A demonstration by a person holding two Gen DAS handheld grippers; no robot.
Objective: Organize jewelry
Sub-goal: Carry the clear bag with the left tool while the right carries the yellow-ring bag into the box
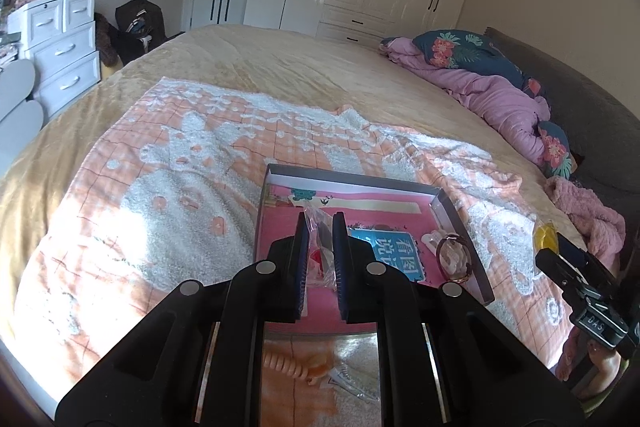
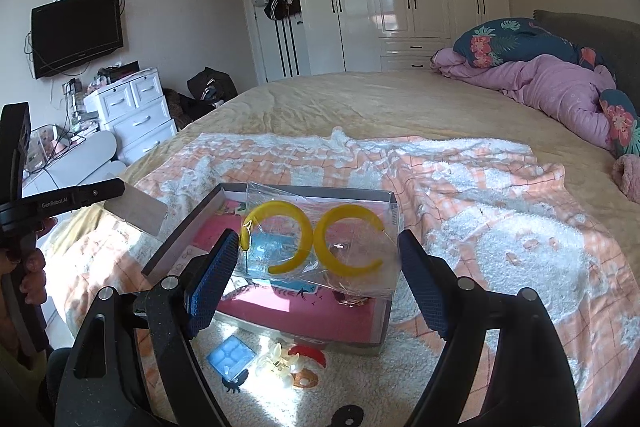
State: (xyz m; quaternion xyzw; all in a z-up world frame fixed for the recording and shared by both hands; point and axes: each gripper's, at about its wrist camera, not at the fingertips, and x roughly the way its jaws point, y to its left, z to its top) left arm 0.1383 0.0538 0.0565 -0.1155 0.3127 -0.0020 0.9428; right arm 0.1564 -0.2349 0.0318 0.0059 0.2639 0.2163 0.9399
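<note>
A shallow box (image 1: pixel 456 215) with a pink printed bottom lies on the towel; it also shows in the right wrist view (image 2: pixel 192 223). My left gripper (image 1: pixel 321 235) is shut on a clear plastic bag (image 1: pixel 318 227) with something red inside, held over the box. A brown bracelet (image 1: pixel 454 255) lies in the box's right corner. My right gripper (image 2: pixel 316 259) holds a clear bag with two yellow hoop earrings (image 2: pixel 316 239) above the box; the bag spans the gap between the wide-spread pads. The right gripper also shows in the left wrist view (image 1: pixel 568 259).
An orange-and-white towel (image 1: pixel 192 163) covers the beige bed. In front of the box lie a blue square piece (image 2: pixel 231 353), a pale hair clip (image 2: pixel 276 363) and a red-and-orange item (image 2: pixel 306 367). A purple duvet (image 2: pixel 552 83) is heaped at the right.
</note>
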